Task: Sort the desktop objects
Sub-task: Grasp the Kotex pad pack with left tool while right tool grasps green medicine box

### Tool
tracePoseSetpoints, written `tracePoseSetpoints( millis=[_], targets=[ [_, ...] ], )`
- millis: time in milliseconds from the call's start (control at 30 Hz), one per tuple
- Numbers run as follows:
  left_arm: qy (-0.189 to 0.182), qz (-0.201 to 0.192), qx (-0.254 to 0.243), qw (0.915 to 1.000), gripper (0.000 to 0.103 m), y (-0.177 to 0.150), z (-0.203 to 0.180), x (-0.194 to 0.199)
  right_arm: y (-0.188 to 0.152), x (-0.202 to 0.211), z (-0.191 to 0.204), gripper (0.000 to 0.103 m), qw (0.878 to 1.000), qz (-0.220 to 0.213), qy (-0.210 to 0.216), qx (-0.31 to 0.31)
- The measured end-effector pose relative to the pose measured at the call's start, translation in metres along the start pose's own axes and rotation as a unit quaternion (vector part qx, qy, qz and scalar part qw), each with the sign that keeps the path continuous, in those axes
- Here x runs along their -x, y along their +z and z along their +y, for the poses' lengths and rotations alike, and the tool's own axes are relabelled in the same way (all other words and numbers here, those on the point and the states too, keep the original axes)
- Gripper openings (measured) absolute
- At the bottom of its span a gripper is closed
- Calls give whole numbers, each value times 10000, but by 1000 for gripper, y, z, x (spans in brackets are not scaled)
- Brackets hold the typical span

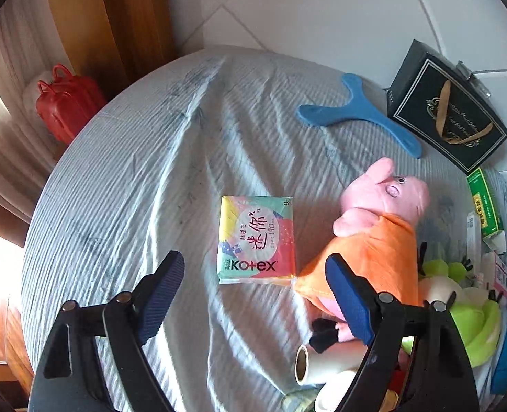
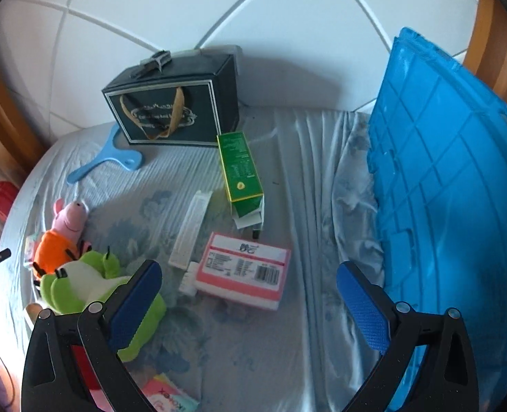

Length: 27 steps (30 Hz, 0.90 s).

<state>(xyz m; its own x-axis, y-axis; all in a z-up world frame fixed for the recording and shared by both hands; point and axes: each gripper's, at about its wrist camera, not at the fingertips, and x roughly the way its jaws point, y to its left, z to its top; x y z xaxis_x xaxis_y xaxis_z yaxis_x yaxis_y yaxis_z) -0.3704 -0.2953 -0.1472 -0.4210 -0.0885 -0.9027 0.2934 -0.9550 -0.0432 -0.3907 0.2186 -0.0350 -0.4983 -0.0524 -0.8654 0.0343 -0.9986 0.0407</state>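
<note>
Two grippers hang over a bed with nothing in either.

Bin (image 2: pixel 459 206): blue, ribbed, biggest item, on the right edge of the sheet (image 1: pixel 143 171). Judged to be the drop point for sorting.

Gift bag (image 2: pixel 174 110): dark, gold handles, upright at the far side against the headboard.

Plush pile, near left in the right wrist view: pig (image 1: pixel 380 226) in an orange dress on its side, green plush (image 2: pixel 92 285) touching it on the near side.

Blue Y-shaped toy (image 1: pixel 353 113): flat, just left of the gift bag.

Boxes mid-bed: green box (image 2: pixel 241 171) lying flat, pink box (image 2: pixel 245 269) nearer, a white strip (image 2: pixel 190 230) just left of both.

Kotex pack (image 1: pixel 257 240): flat, its right edge touching the pig's dress. White roll (image 1: pixel 318 364) lies near, partly hidden.

Left gripper (image 1: pixel 253 298): fingers wide apart, empty, angled down; Kotex pack sits just beyond the gap, pig's legs behind the right finger.

Right gripper (image 2: pixel 250 305): fingers wide apart, empty; pink box lies just beyond the gap.

Step in hand, judged: approach for first picks.

Method notes:
- Left: shift left of the pig before closing, so the dress is not caught. Pack is thin and soft; pinch across its short edges, press lightly into the sheet.
- Right: square the fingers to the pink box's long sides, avoid the strip.
- Wrinkled sheet may snag a finger.
</note>
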Motion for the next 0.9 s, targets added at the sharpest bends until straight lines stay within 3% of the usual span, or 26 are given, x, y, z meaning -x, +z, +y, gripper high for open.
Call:
tracePoseSetpoints(
  millis=[267,367,467,600,800,867,900],
  targets=[
    [-90,756,-80,9971,84,21,-12,-75,59,-128,2,103,9953,945,-92,166],
    [378,797,-335,9955,84,22,-23,-92,74,-171,8,103,9913,1270,-165,303],
    [565,921,-313,9937,84,24,-21,-104,87,-206,11,103,9878,1480,-315,379],
    [313,1223,-28,9920,84,24,-7,-116,102,-233,14,103,9860,1623,-224,310],
    [344,1323,68,9906,84,19,0,-123,113,-255,12,103,9860,1664,94,37],
    [259,1297,55,9912,70,18,0,-121,111,-260,12,103,9850,1724,113,4],
    [250,1290,66,9913,70,18,1,-119,110,-263,12,103,9844,1757,72,20]
  ],
)
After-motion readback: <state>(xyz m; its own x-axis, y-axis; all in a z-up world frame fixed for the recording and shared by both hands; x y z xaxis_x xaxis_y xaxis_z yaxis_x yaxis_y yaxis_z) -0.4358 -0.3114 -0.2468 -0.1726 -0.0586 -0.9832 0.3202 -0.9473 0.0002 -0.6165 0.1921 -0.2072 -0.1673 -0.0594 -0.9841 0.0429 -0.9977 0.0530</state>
